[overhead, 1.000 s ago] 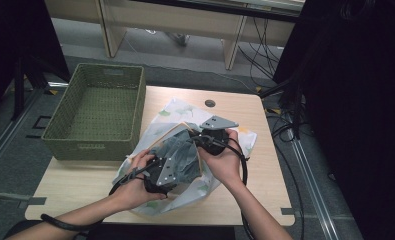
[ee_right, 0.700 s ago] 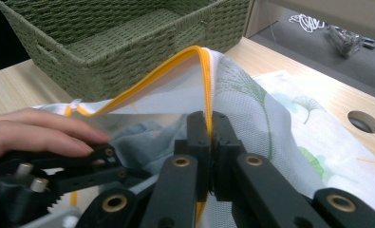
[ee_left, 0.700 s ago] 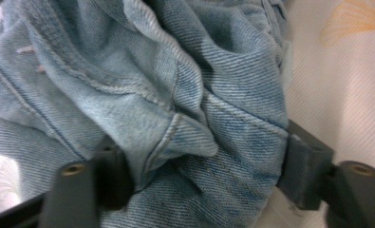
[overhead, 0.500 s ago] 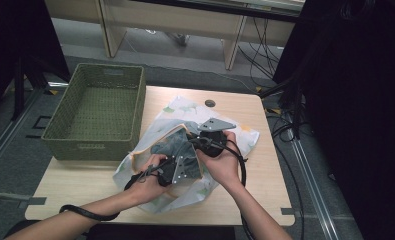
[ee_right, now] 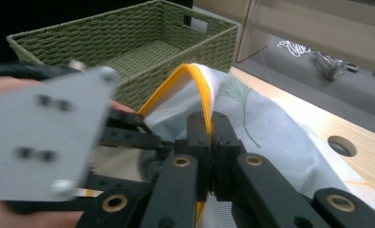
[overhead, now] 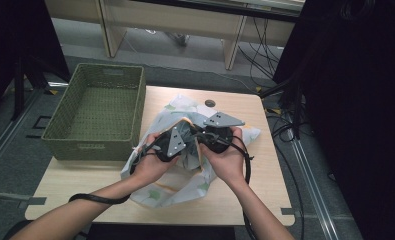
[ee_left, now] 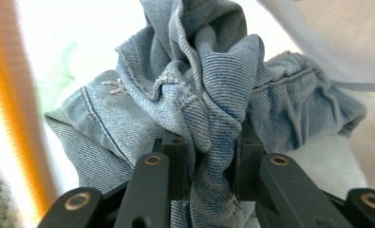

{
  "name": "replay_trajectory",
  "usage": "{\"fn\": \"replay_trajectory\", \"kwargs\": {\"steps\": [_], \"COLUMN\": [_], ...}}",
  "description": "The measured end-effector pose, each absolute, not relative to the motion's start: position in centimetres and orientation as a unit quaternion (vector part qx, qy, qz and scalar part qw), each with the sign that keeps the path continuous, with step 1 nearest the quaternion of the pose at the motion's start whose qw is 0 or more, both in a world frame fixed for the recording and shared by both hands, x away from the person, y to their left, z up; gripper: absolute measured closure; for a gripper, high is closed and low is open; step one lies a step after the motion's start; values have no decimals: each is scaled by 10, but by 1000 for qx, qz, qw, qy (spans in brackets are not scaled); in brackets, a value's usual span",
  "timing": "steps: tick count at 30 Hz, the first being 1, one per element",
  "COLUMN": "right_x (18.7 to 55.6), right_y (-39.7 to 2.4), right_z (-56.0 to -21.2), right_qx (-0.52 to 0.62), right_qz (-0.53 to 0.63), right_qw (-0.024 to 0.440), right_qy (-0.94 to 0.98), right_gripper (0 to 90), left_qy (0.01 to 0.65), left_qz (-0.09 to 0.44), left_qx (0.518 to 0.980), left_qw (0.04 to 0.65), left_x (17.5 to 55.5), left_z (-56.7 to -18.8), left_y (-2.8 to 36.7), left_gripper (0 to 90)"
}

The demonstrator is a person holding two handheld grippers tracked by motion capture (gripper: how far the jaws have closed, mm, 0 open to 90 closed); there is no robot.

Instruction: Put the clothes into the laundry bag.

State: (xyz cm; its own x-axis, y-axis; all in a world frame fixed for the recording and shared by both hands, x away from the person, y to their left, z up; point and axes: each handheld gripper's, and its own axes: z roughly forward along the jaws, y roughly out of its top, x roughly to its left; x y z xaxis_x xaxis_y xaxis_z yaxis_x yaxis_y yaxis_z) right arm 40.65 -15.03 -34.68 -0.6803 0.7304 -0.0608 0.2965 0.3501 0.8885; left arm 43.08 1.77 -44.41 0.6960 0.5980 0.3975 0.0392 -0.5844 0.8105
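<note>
Left gripper view, denim garment [ee_left: 209, 104] inside white bag [overhead: 185, 145], green basket [overhead: 97, 112] empty

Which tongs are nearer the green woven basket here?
Left. The left tongs sit on the basket side of the white bag, clamped on denim inside it. The right tongs grip the bag's orange rim, farther from the basket.

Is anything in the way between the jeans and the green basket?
Yes. The jeans, pinched by the left gripper, sit inside the white bag, whose yellow-edged rim the right gripper holds. The basket stands beside it.
</note>
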Motion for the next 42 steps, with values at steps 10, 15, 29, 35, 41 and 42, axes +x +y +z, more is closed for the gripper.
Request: {"fn": "replay_trajectory", "kwargs": {"steps": [10, 15, 29, 35, 41, 42], "right_x": [417, 418, 416, 416, 413, 413], "right_y": [-160, -164, -159, -163, -176, -178], "right_z": [-363, -365, -368, -370, -375, -376], "right_qx": [345, 347, 343, 335, 337, 333], "right_qz": [447, 441, 430, 422, 403, 401], "right_qw": [219, 218, 213, 215, 220, 222], "right_qy": [796, 799, 807, 814, 822, 824], "right_gripper": [894, 893, 890, 889, 888, 888], "left_qy": [191, 179, 191, 198, 186, 185], "left_qz": [285, 280, 340, 328, 324, 323], "left_qx": [842, 837, 842, 859, 864, 864], "left_qw": [417, 435, 374, 339, 338, 340], "left_x": [446, 427, 429, 440, 429, 427], "left_z": [-465, -443, -429, -436, -427, -426], "left_y": [5, 26, 84, 80, 87, 88], "left_gripper": [473, 385, 459, 752, 866, 872]}}
